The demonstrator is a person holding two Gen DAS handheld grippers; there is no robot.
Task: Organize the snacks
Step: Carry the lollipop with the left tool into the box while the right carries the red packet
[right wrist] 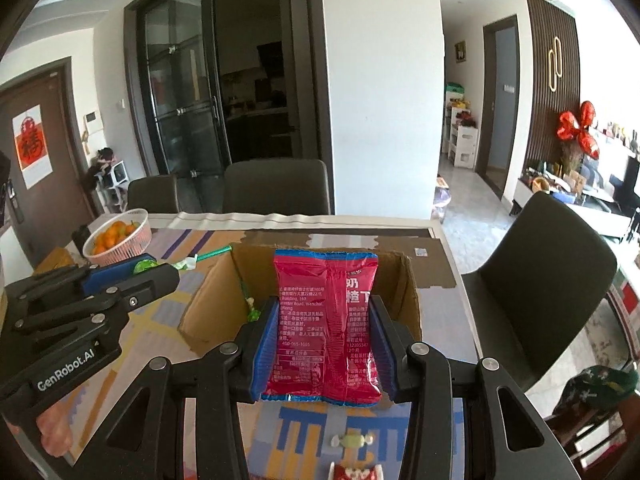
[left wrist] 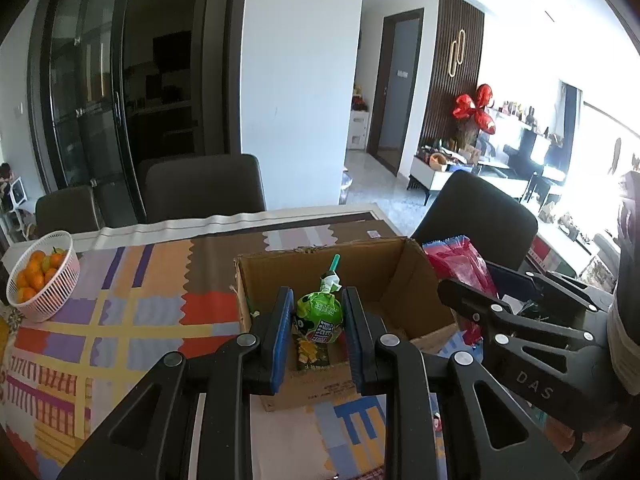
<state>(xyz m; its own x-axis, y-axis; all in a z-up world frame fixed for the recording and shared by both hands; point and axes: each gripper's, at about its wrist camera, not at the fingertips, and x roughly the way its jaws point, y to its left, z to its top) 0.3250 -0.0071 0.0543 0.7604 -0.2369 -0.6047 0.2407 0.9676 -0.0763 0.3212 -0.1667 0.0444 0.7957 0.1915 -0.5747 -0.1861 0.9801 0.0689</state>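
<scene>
Snacks are held in both grippers above an open cardboard box (left wrist: 404, 280) that sits on a table covered with a colourful patchwork cloth (left wrist: 132, 312). In the left wrist view, the left gripper (left wrist: 318, 334) fills the lower centre of the frame, its blue-padded jaws closed narrowly on a green-wrapped lollipop (left wrist: 319, 314) whose green stick points up toward the centre of the frame, over the near part of the box. The right gripper (left wrist: 472, 280) enters from the right edge of that view, with a red snack bag (left wrist: 460, 264) showing behind it at the box's right wall.

In the right wrist view, the right gripper (right wrist: 323, 346) sits at lower centre, jaws about half open and pressed against both side edges of the red snack bag (right wrist: 326, 320), which stands upright with its printed back facing the camera, in front of the box (right wrist: 208, 304). The left gripper (right wrist: 132, 274) comes in from the left edge, the lollipop (right wrist: 146, 266) between its jaws, stick pointing toward the box rim. A small green lollipop lies inside the box (right wrist: 252, 312) by its left wall.

A wrapped candy (right wrist: 352, 440) lies on the cloth at the lower edge of that view. A white basket of oranges (left wrist: 44, 276) stands at the left of the table.
</scene>
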